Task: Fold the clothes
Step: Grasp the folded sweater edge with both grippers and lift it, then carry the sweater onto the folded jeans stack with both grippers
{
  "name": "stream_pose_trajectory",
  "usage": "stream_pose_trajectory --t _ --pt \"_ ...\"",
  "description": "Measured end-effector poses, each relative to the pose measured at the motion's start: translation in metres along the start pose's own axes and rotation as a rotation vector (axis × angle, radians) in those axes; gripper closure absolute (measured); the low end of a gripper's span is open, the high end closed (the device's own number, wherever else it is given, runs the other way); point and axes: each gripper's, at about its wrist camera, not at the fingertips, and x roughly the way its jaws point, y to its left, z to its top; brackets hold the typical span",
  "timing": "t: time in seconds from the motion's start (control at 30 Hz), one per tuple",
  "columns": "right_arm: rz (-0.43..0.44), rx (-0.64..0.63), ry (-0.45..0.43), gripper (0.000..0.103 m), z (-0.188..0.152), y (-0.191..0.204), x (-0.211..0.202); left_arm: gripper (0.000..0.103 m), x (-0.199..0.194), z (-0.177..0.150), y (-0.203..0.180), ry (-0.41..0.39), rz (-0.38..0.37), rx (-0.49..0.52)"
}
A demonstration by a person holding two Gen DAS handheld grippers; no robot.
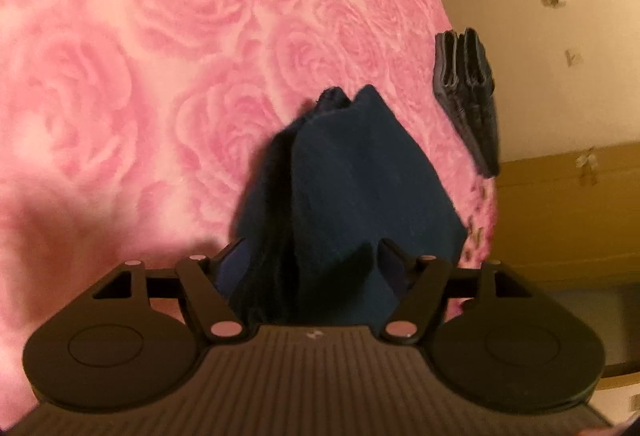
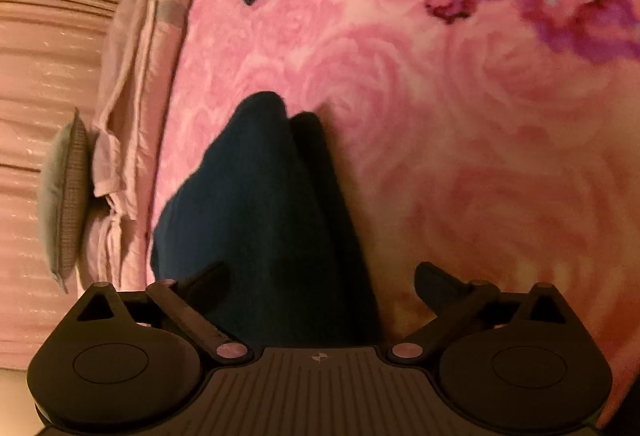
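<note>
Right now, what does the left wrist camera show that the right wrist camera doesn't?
Only the left wrist view shows the beige wall and the left gripper. Only the right wrist view shows a grey cushion, purple flowers printed on the blanket and the right gripper. Both show the dark blue garment hanging over the pink rose blanket, and a folded dark stack.

The left gripper [image 1: 312,256] has its jaws drawn in close, apparently pinching something between them. The right gripper [image 2: 320,280] has its fingers spread wide.
</note>
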Motion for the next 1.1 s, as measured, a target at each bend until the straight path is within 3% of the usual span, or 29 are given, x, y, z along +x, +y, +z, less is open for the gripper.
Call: stream_pose_trajectory --t 0.23,0.57,0.6,0.63,0.67,0.7,0.87,1.1 --pt "0.018 -0.084 0.007 0.002 0.013 0.007 0.027 0.030 0.031 0.015 0.034 0.029 -0.137 -0.090" --pt "0.105 -0.168 0.078 0.004 0.015 0.017 0.054 0.031 0.041 0.013 0.014 -0.007 -0.131 -0.019" --pt "0.125 -0.152 0.084 0.006 0.015 0.014 0.056 0.038 0.042 0.012 0.012 -0.010 -0.130 -0.011" --pt "0.144 -0.135 0.090 0.012 0.015 0.011 0.059 0.048 0.043 0.012 0.009 -0.014 -0.129 -0.004" --pt "0.164 -0.119 0.096 0.039 0.015 0.008 0.061 0.051 0.044 0.012 0.007 -0.017 -0.127 0.004" --pt "0.183 -0.103 0.102 0.059 0.015 0.005 0.064 0.056 0.045 0.011 0.005 -0.021 -0.126 0.011" --pt "0.219 -0.056 0.099 0.073 0.021 0.005 0.062 0.068 0.047 0.009 -0.007 -0.045 -0.122 0.041" --pt "0.247 -0.081 0.130 0.076 0.073 0.013 0.033 0.075 0.049 0.002 -0.063 -0.106 -0.137 0.042"
